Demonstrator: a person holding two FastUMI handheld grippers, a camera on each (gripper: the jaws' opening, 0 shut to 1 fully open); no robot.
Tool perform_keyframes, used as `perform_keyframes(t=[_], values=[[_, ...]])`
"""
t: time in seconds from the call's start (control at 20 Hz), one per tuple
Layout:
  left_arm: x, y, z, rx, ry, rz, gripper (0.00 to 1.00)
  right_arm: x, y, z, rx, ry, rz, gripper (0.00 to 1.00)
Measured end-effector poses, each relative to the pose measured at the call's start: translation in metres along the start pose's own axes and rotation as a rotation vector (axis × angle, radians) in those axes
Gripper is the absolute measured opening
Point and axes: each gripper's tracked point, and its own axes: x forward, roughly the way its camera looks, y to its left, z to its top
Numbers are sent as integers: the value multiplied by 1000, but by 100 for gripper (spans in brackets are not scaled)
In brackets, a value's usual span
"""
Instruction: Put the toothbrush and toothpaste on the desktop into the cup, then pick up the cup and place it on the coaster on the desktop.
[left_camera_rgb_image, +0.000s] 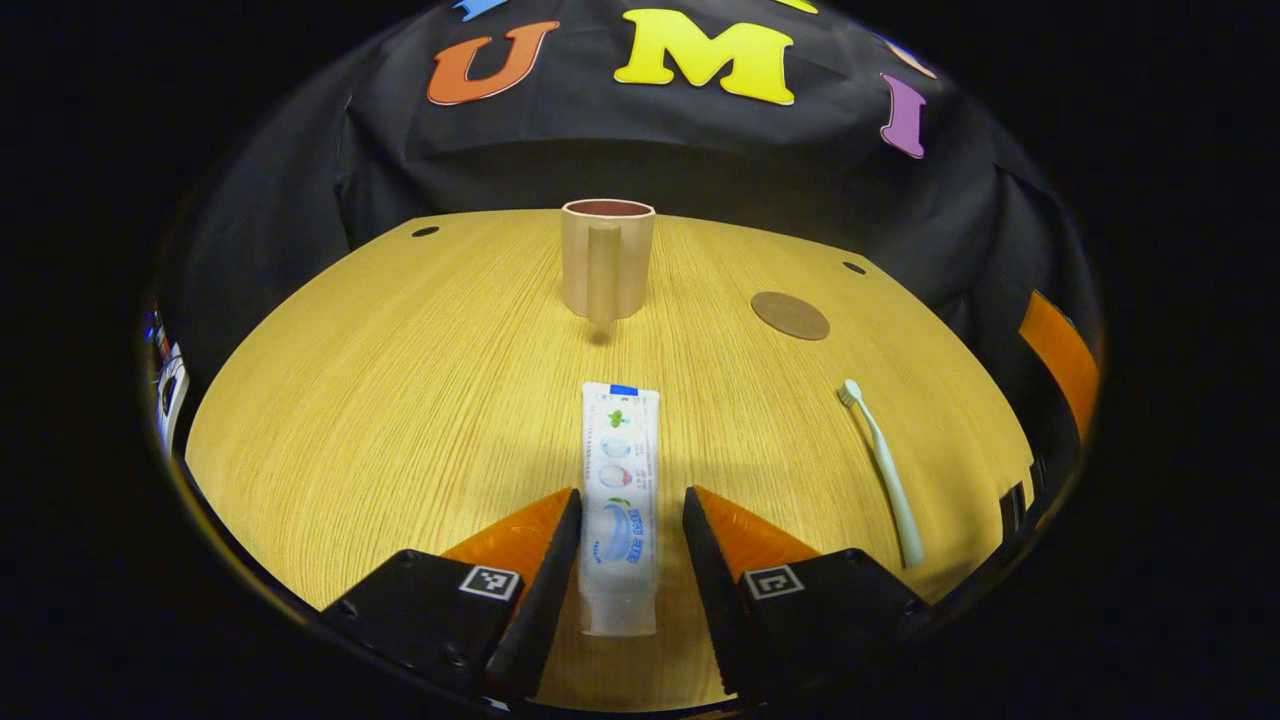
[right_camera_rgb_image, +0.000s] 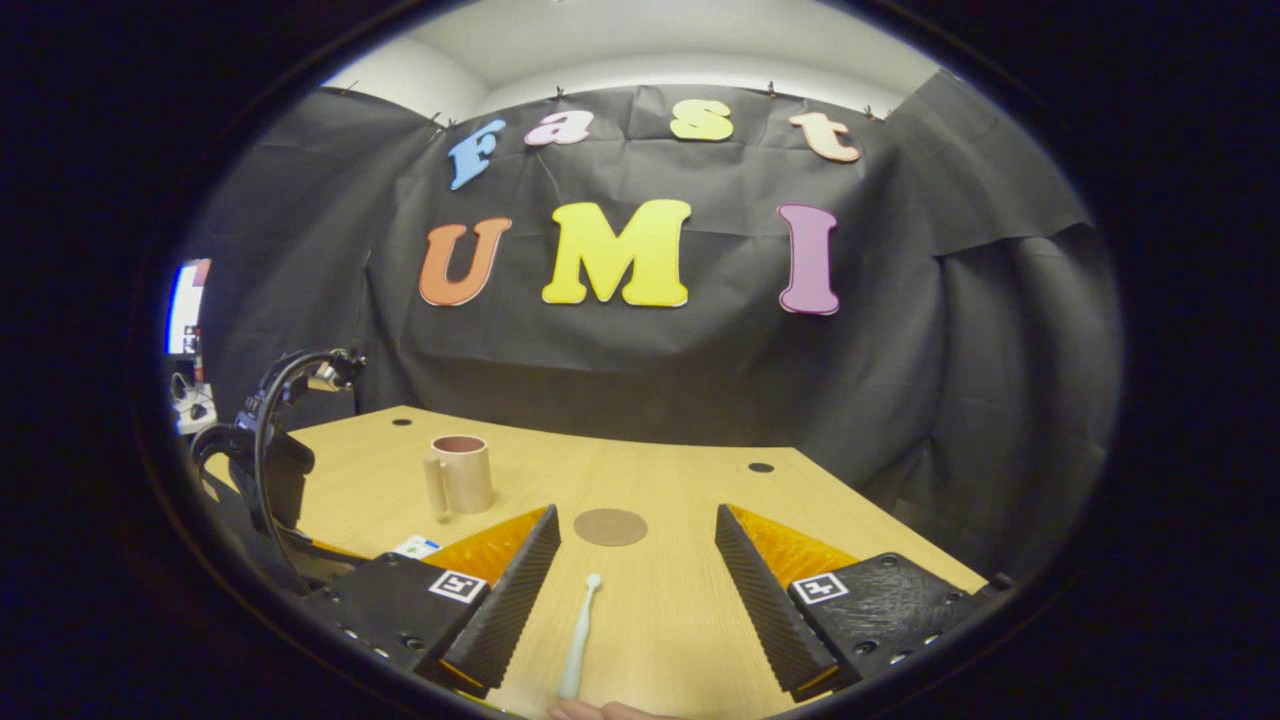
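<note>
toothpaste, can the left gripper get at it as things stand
Probably yes. The left gripper is open with the toothpaste lying flat on the table between its fingers, nothing on top of it or blocking the way.

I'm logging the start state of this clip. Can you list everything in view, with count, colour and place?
Cup: one, beige with a handle, upright at the far middle of the desktop.
Coaster: one, brown, round, flat on the desktop right of the cup.
Toothpaste: one, white tube with blue print, lying between the left claw's fingers.
Toothbrush: one, pale, lying between the right claw's fingers.
Desktop: one, light wood.
Left claw: one, open, astride the toothpaste.
Right claw: one, open, above the toothbrush.
</note>
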Motion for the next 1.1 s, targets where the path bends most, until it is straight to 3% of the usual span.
perform_keyframes(t=[0.1,0.15,0.25,1.1], values=[[-2,-5,-1,8,6,-21,60,1,4,-2,9,7,15,95],[-2,-8,-2,13,9,-34,48,2,3,-3,8,11,14,95],[-3,-9,0,21,1,-32,46,3,2,-5,7,18,11,95],[-34,-5,60,39,-326,38,44,21,8,-50,-3,121,20,95]])
